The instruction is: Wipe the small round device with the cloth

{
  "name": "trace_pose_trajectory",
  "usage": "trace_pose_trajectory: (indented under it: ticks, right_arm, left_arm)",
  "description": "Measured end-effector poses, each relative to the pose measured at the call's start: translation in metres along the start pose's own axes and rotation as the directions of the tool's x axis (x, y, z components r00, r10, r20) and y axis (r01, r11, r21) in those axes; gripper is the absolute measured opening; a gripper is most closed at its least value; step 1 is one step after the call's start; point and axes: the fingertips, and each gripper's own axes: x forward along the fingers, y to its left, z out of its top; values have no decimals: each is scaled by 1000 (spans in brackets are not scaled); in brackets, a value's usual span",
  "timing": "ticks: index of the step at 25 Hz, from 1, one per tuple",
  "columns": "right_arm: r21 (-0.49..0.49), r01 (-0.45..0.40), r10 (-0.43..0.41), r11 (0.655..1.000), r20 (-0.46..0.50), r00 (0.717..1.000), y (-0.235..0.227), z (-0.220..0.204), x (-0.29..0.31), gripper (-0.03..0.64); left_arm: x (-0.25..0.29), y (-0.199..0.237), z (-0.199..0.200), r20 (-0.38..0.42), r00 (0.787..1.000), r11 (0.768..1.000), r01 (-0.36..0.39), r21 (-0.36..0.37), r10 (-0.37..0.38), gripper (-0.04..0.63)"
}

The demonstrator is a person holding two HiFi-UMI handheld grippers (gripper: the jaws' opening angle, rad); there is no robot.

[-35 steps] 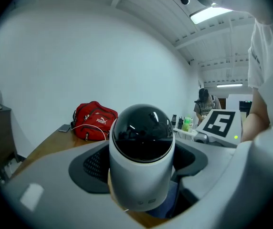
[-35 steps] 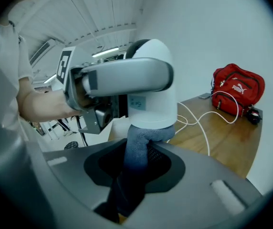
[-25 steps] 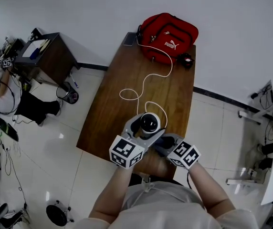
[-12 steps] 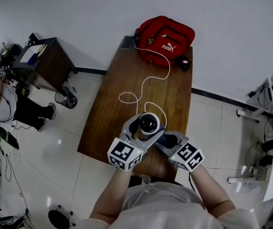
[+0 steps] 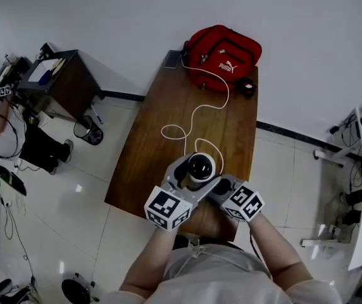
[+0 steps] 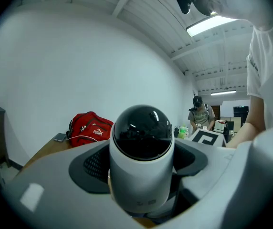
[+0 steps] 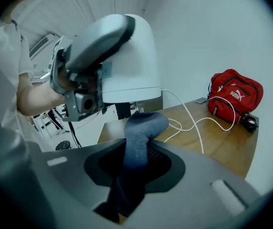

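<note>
The small round device [image 5: 199,167], a white body with a glossy black dome, is held off the wooden table [image 5: 162,138] near its front edge. My left gripper [image 5: 195,175] is shut on the device [image 6: 142,156], one jaw on each side of its white body. My right gripper [image 5: 218,189] sits just right of it, shut on a dark grey-blue cloth [image 7: 139,147]. In the right gripper view the cloth's folded top reaches up to the underside of the device [image 7: 127,61]; whether they touch is unclear. The left gripper [image 7: 86,56] shows there, clamped on the device.
A red bag [image 5: 224,57] lies at the table's far end, with a phone [image 5: 172,59] to its left and a small black object [image 5: 249,87] to its right. A white cable [image 5: 197,116] loops from the bag to the device. A dark side table [image 5: 61,81] stands at left.
Both grippers keep their holds on the device and the cloth. The right gripper has edged slightly closer to the device; the view itself has shifted a little.
</note>
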Motion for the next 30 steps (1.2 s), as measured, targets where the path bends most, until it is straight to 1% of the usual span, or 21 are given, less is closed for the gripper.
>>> trace_pose_trajectory:
  ticks: [2, 5, 8, 11, 14, 18, 21, 22, 24, 26, 28, 30]
  right_arm:
    - [-7, -1, 2, 1000, 68, 998, -5, 15, 3, 109]
    - [-60, -17, 27, 998, 174, 984, 6, 36, 2, 109]
    - [-91, -15, 34, 996, 207, 978, 16, 39, 2, 109]
    - [-77, -39, 55, 996, 218, 974, 24, 32, 5, 109]
    - [-74, -74, 87, 995, 206, 975, 35, 29, 9, 107]
    - [-48, -123, 130, 991, 199, 971, 45, 26, 14, 108]
    - [-34, -175, 179, 984, 146, 973, 54, 10, 17, 107]
    - [-30, -173, 176, 984, 114, 978, 53, 2, 18, 107]
    - [5, -123, 122, 992, 58, 991, 41, -14, 16, 107]
    - [79, -42, 39, 996, 42, 998, 19, -28, 7, 107]
    - [149, 33, -40, 988, 42, 998, -2, -38, -7, 107]
    - [191, 93, -104, 977, 47, 993, -19, -47, -21, 109]
  left_arm:
    - [-1, -4, 0, -2, 1000, 1000, 10, 5, -10, 376]
    - [-4, -4, -5, -3, 1000, 1000, 16, -4, -16, 376]
    - [-8, 0, -7, 3, 1000, 1000, 16, -11, -16, 376]
    - [-10, 2, -11, -1, 1000, 1000, 22, -10, -22, 376]
    - [-10, 3, -15, -9, 1000, 1000, 27, -10, -27, 376]
    - [-10, 9, -24, -23, 999, 999, 23, -27, -24, 376]
    - [-10, 16, -33, -44, 999, 1000, 8, -28, -9, 376]
    - [-10, 20, -36, -51, 999, 1000, 1, -30, -3, 376]
    - [-9, 25, -45, -66, 998, 999, -5, -36, 2, 376]
    - [-10, 25, -59, -86, 996, 1000, -1, -30, -1, 376]
    - [-11, 22, -75, -96, 995, 1000, 6, -24, -8, 376]
    - [-11, 16, -91, -94, 995, 999, 16, -37, -20, 376]
